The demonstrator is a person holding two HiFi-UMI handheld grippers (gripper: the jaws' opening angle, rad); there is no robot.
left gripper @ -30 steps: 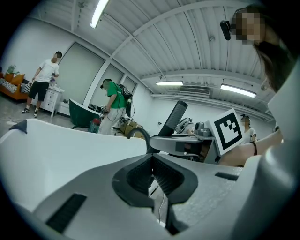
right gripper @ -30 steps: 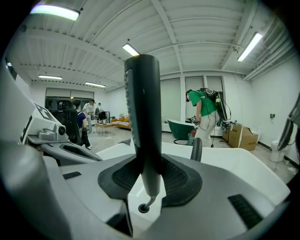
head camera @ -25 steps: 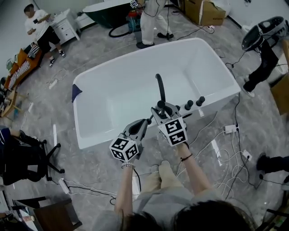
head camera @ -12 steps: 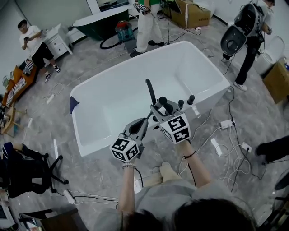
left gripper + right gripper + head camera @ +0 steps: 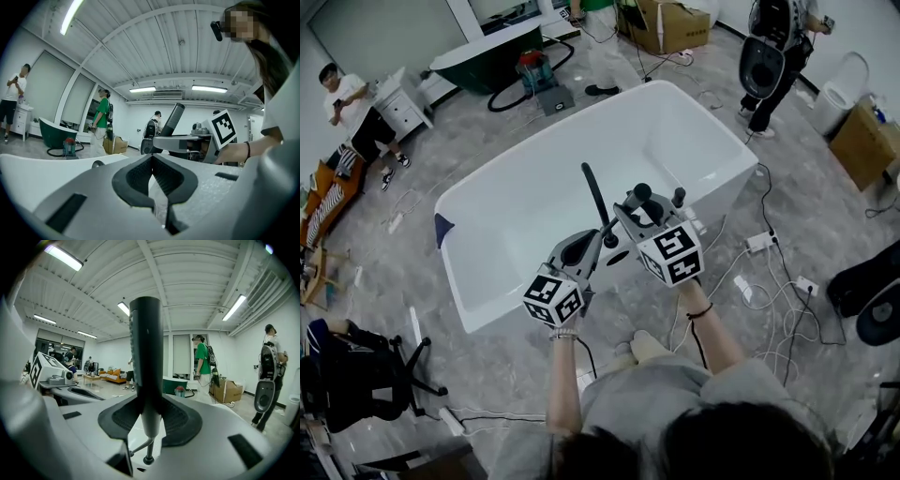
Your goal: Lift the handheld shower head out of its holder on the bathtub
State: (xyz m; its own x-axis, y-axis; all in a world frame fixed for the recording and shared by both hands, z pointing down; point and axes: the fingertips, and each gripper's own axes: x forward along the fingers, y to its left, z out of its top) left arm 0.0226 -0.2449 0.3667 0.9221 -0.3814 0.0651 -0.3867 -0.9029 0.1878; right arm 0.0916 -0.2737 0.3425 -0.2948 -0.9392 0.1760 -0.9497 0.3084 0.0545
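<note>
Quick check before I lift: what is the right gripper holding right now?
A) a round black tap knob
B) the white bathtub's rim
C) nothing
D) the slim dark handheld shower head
D: in the right gripper view the slim dark handheld shower head stands upright between the fingers of the right gripper, with their pads pressed against both its sides.

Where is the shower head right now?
Mid head view, the shower head sticks up from the right gripper's tongs, over the bathtub's near edge, beside the left gripper.
</note>
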